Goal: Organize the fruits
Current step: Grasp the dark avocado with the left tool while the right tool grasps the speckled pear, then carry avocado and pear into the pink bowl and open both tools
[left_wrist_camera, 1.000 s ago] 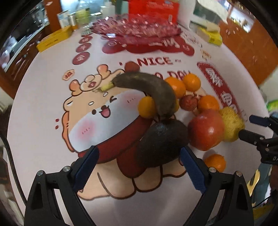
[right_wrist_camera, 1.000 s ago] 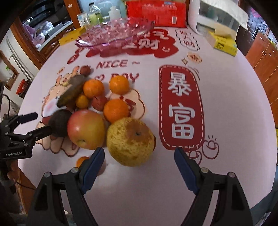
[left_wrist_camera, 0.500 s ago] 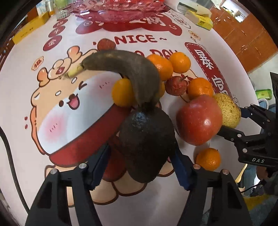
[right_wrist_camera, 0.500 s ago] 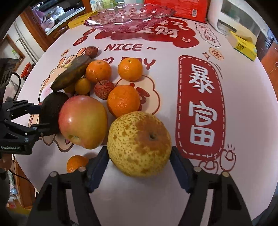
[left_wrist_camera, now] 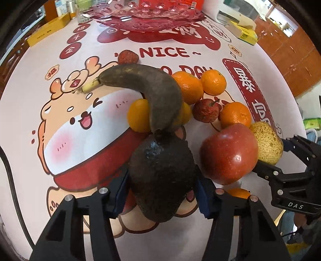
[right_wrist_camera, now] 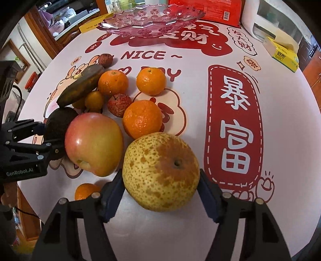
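The left tool (left_wrist_camera: 162, 192) is closing its blue pads on the flanks of the dark avocado (left_wrist_camera: 161, 178), and the pads are now pressing its sides, the fruit sitting on the counter (left_wrist_camera: 28, 112) at the near end of the fruit cluster. The right tool (right_wrist_camera: 160, 195) is gripping the speckled pear (right_wrist_camera: 160, 172) in the same way, its jaws having just been narrowing onto it, one pad on each side. The blackened banana (left_wrist_camera: 144, 92) is resting its tip right at the avocado's upper end and lying across a small yellow-orange fruit (left_wrist_camera: 138, 115), so lifting the avocado is likely to be tipping or rolling the banana and nudging that fruit loose. The red apple (left_wrist_camera: 228, 153) is sitting between the two tools, touching the pear and just beside the avocado; pulling either one out is risking a rolling apple, and the small orange (right_wrist_camera: 85, 190) near the counter's near edge could be knocked off. The avocado looks soft, so a hard squeeze is risking a bruise; the pear is wide and round, so a shallow hold could be slipping. The two tools are working close together and could be clashing. Open counter is lying to the right of the pear and left of the avocado, and the pink glass dish (right_wrist_camera: 152, 18) is waiting at the far side, well apart, with a clear lane over the printed cloth (right_wrist_camera: 234, 120).
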Demonstrator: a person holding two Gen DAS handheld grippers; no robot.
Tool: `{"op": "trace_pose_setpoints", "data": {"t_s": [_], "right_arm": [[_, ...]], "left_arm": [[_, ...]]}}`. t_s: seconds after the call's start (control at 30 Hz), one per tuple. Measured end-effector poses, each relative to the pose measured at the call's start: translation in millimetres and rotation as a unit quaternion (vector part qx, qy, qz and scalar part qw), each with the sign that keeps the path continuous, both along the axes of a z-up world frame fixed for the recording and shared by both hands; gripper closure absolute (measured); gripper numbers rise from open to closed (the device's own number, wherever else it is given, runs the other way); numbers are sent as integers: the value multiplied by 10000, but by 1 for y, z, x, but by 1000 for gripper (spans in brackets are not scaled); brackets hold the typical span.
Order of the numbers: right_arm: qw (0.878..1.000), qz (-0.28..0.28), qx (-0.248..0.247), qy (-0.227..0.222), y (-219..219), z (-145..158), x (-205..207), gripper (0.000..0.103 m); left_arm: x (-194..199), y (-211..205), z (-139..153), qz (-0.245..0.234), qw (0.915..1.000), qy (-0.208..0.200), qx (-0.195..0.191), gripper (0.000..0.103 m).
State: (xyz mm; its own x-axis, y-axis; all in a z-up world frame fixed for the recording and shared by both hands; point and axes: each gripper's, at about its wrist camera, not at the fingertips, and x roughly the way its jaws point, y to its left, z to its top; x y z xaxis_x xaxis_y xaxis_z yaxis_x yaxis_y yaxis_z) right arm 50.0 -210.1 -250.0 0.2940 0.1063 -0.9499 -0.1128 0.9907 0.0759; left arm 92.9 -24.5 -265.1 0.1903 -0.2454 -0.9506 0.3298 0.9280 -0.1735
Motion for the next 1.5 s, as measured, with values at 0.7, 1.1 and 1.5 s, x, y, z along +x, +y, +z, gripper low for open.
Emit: {"op": "trace_pose_setpoints", "data": {"t_s": [0.7,1.1,1.5], "right_arm": [[9958,421,233,-778,-16,81,-6,35],[9825,896,407,-1579,-15,189,73,35],[9857,-133,-182,-1669,13,132,229,35]], "left_arm": [[-35,9,114,944,9920,-835,53,48],[38,3,256,1283,9715,-1951,394,48],[211,-1,198,1121,9709,-2023,620,48]]}}
